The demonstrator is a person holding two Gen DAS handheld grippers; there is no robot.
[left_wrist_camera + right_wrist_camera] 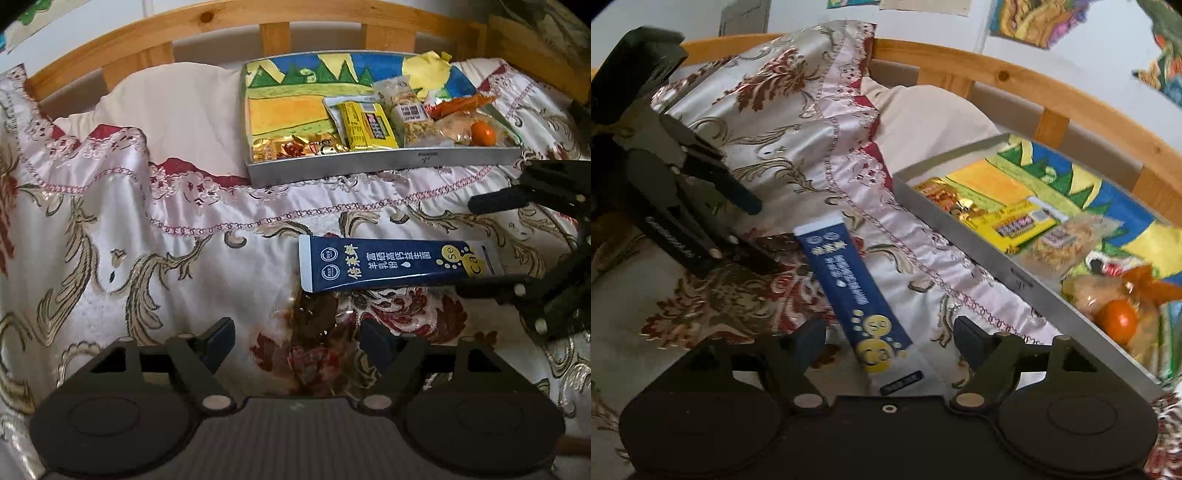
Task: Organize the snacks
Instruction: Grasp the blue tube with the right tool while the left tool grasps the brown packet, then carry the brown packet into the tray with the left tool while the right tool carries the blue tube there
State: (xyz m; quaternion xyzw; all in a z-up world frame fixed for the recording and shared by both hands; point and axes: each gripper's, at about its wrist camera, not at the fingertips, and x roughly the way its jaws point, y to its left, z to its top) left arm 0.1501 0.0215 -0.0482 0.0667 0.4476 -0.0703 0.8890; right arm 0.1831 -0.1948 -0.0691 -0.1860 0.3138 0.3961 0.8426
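Note:
A long dark blue snack sachet lies flat on the patterned bedspread; it also shows in the right wrist view. My right gripper is open, its fingers on either side of the sachet's yellow-printed end, without closing on it. It also shows from the side in the left wrist view. My left gripper is open and empty, a little short of the sachet, and shows in the right wrist view. A grey tray with a painted bottom holds several snacks: a yellow packet, a clear bag of flakes, an orange fruit.
A cream pillow lies left of the tray. A wooden bed rail runs along the back. Gold-wrapped candies sit in the tray's front left corner. Pictures hang on the wall.

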